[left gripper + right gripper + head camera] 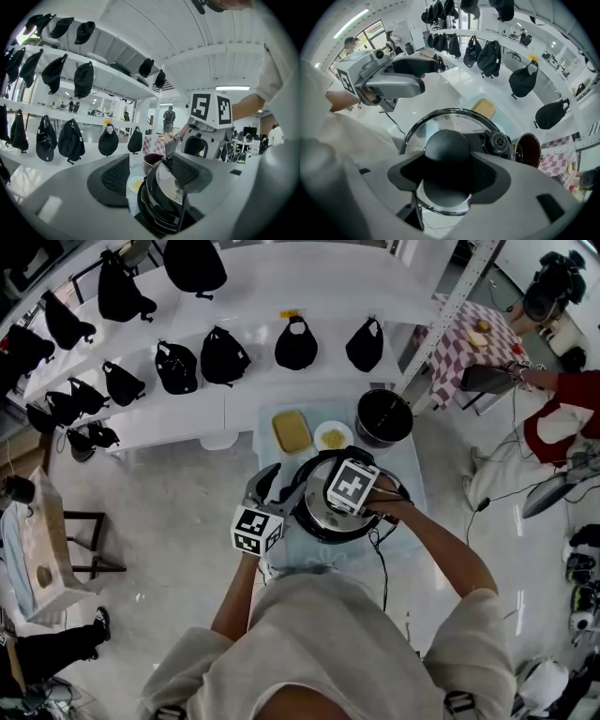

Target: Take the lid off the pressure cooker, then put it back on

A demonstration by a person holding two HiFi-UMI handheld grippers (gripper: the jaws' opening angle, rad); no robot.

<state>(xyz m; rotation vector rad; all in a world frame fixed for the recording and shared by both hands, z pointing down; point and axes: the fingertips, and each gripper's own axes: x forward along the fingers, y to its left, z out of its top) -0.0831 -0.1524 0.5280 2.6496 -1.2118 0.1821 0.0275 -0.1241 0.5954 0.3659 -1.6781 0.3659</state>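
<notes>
The black pressure cooker (314,529) stands on a small pale table (281,554). Its glass lid (440,117) has a metal rim and a round black knob (446,146). My right gripper (446,174) points straight down over the pot (352,488) and is shut on that knob, with a pad on each side of it. My left gripper (272,488) sits at the cooker's left side. Its jaws (152,176) stand wide apart and the cooker's body and lid edge (161,197) show between them. Whether the lid rests on the pot or hangs just above it, I cannot tell.
Behind the cooker on the table stand a dark inner pot (383,416), a yellow block (292,431) and a small plate of yellow food (333,437). A power cord (381,559) trails off the table's right. White shelves with several black bags (225,357) curve round the back. A person in red (567,395) is at far right.
</notes>
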